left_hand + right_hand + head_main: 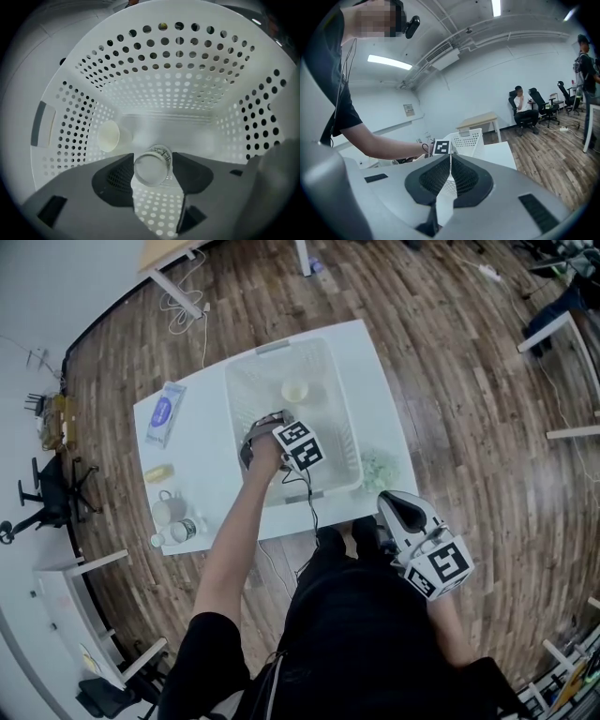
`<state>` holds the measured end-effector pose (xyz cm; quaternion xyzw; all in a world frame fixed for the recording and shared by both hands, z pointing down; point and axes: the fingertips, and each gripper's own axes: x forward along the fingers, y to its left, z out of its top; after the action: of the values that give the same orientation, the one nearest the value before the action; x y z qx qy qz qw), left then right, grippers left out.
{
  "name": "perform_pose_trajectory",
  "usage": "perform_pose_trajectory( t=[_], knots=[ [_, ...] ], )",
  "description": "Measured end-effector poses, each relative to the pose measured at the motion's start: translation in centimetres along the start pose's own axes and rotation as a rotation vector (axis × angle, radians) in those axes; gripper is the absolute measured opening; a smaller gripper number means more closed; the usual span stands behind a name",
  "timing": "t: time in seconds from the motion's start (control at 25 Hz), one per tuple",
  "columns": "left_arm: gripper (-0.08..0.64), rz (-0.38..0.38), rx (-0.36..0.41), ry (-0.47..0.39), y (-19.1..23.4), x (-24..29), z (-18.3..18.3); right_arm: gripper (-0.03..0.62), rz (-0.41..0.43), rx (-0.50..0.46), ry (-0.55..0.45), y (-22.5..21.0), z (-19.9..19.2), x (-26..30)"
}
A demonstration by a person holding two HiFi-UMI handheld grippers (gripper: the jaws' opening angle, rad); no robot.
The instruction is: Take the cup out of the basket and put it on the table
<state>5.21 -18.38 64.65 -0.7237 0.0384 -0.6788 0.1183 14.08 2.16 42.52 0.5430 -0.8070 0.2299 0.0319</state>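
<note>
**White counter, wood floor: left tongs straddle the cup**

On the counter point(380, 367) stands a perforated basket point(168, 79). The left tongs point(153, 158) reach steeply down into it. Their jaws are wide, one on each side of the clear cup point(150, 169), and I judge the pads are not yet pressing. The cup's round end faces back up the tongs, so its long axis runs roughly along their line. A paper cup point(108, 136) lies just left of the tongs. The right tongs point(450, 159), closed and empty, hang well apart, short of the counter. The left hand is plainly nearer.
</note>
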Motion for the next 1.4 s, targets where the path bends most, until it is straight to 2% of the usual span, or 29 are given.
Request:
perform_pose_trajectory(
  t=[0.08,0.56,0.8,1.24,1.4],
  knots=[
    [0.255,0.014,0.002,-0.001,0.4,0.0,0.0,0.026,0.003,-0.002,-0.002,0.1,0.2,0.0],
    [0.247,0.018,0.008,0.009,0.8,0.6,-0.4,0.026,0.011,-0.008,0.015,0.9,-0.5,0.6],
    [0.245,0.060,0.004,-0.018,1.2,-0.9,-0.2,0.026,0.009,-0.011,0.010,1.3,-0.4,0.6],
    [0.244,0.170,-0.036,-0.164,2.5,-7.2,1.4,0.026,0.041,-0.032,0.004,2.9,-0.2,0.9],
    [0.244,0.211,-0.080,-0.246,3.1,-10.2,1.5,0.026,0.053,-0.045,0.005,3.5,0.0,1.2]
  ],
)
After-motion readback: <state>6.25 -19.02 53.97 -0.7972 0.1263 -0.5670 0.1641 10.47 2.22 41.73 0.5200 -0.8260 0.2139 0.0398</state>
